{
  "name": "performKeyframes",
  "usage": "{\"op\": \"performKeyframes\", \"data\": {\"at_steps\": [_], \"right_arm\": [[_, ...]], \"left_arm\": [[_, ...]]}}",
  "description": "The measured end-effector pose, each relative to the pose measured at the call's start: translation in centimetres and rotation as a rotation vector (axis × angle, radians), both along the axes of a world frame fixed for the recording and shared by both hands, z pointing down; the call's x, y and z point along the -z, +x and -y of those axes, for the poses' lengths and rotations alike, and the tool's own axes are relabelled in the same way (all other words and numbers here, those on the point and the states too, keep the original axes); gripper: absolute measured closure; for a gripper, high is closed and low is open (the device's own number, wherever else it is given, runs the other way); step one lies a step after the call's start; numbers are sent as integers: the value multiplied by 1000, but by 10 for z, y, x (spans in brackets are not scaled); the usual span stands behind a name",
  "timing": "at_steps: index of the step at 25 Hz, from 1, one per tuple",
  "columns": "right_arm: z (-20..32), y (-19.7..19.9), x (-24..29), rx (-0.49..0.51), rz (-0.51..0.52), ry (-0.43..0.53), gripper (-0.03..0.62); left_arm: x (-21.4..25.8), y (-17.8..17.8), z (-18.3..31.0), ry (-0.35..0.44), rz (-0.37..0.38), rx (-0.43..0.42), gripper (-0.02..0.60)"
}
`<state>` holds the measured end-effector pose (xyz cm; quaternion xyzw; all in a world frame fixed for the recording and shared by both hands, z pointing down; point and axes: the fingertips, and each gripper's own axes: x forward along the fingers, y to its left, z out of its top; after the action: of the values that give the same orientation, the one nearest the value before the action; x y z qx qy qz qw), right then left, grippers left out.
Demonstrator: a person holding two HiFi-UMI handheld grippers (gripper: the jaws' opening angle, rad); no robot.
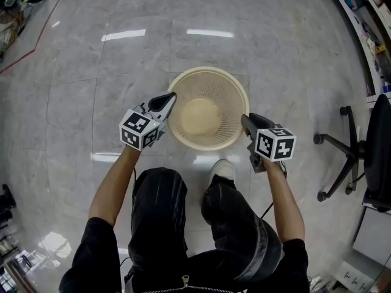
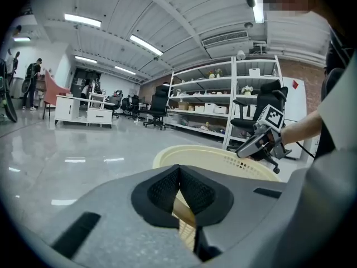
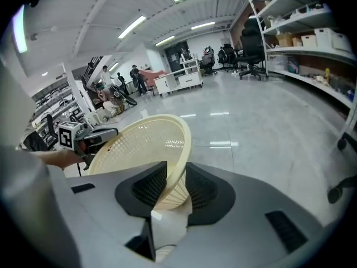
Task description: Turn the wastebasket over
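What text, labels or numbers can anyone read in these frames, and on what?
No readable text anywhere.
Left marker cube and right marker cube: square black-and-white patterns only, no letters or digits.
Wastebasket: no print visible.
Shelf boxes: too small to read.

Floor [image 1: 122, 72]: glossy grey stone-look tiles, with bright reflections of the strip lights [image 2: 82, 20] on a white ribbed ceiling [image 2: 167, 15]. Black office chair [image 1: 360, 148] at the right edge. White open shelving [image 2: 223, 102] with boxes, brick wall [image 2: 290, 70] beside it. White desks [image 2: 83, 110] and more chairs [image 2: 158, 108] stand farther back. Open-plan room, evenly lit.
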<state>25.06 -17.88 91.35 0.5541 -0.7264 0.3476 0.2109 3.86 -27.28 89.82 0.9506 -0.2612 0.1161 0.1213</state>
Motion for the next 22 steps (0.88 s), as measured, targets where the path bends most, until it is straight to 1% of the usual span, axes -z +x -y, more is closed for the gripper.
{"op": "performKeyframes", "data": {"at_steps": [2, 5, 6, 8, 9, 10, 12, 14, 16, 20, 22], "right_arm": [[1, 6, 6, 3, -41, 41, 494], [5, 17, 39, 11, -167, 159, 494], [8, 17, 53, 15, -193, 198, 494], [15, 14, 84, 33, -207, 273, 496], [17, 9, 100, 53, -209, 310, 513], [19, 4, 118, 77, -214, 342, 569], [20, -5, 157, 117, -233, 384, 583], [21, -10, 199, 127, -239, 403, 583], [18, -10, 245, 122, -227, 401, 583], [-7, -22, 333, 145, -168, 341, 583], [-23, -35, 380, 142, -130, 324, 583]], "left_arm": [[5, 3, -3, 29, 1, 1, 575], [27, 6, -8, 112, -11, -2, 575], [38, 7, -8, 138, -16, -5, 575], [62, 11, -10, 171, -27, -12, 575], [75, 13, -11, 181, -29, -16, 575], [89, 15, -13, 190, -27, -18, 575], [124, 19, -19, 204, -24, -13, 575], [168, 22, -23, 213, -31, -6, 575], [213, 25, -30, 211, -35, -8, 575], [311, 22, -56, 161, -33, 5, 575], [369, 14, -70, 164, -22, 24, 575]]}}
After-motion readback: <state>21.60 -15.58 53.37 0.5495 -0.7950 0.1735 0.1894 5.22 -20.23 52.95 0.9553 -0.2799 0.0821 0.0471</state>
